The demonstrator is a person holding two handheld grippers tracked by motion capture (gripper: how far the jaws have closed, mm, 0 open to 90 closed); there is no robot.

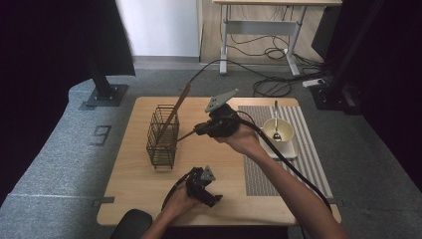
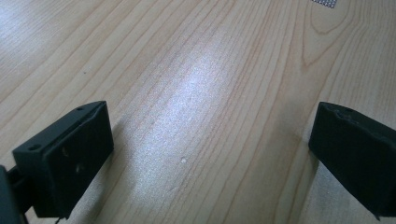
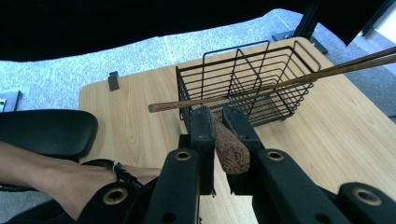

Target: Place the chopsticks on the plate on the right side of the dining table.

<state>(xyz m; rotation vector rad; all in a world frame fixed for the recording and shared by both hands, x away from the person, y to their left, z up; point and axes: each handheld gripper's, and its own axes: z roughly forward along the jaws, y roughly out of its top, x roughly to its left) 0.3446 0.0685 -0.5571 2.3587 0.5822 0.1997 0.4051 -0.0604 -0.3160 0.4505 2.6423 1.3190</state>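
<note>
My right gripper hovers over the middle of the wooden table, just right of a black wire basket. It is shut on a brown wooden chopstick. The chopstick's thick end points back at the camera and its thin end reaches toward the basket's side. Another long chopstick leans slanted in the basket, its top sticking out toward the far side. My left gripper rests near the front edge, held by a hand. Its jaws stand open over bare wood.
A striped grey placemat covers the table's right side. On it a cream bowl with a metal spoon sits on a small plate. A black chair back is at the front edge. Cables and a desk frame lie beyond the table.
</note>
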